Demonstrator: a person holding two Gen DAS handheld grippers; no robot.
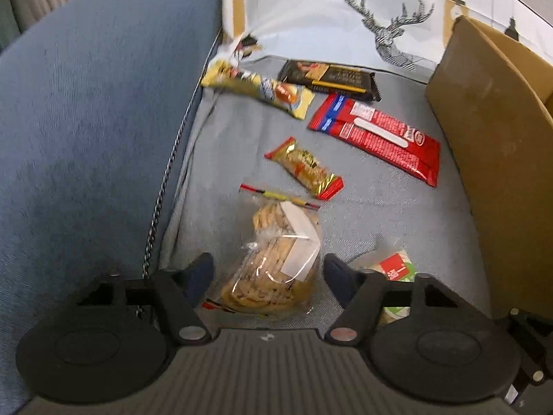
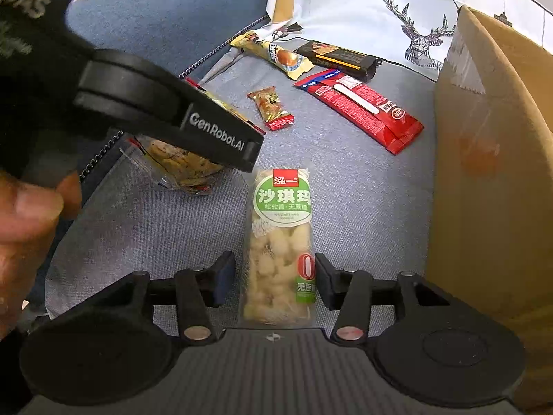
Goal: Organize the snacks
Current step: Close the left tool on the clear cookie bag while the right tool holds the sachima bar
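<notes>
"FASHION HOME" and a stag are printed on the cloth (image 2: 345,3); "GenRobot.AI" marks the left gripper (image 1: 268,271). Six snacks lie on the grey cushion (image 2: 363,190) beside a cardboard box (image 2: 490,159). The left gripper straddles the cookie bag (image 1: 273,259), jaws apart; the right gripper (image 2: 274,282) straddles the green-labelled bar (image 2: 280,242), not pressing.

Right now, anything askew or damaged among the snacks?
No damage or spill visible. The snacks lie loose at mixed angles on the grey cushion: clear cookie bag, green-label pastry bar, long red packet lying diagonally. None visibly in the cardboard box yet.
</notes>
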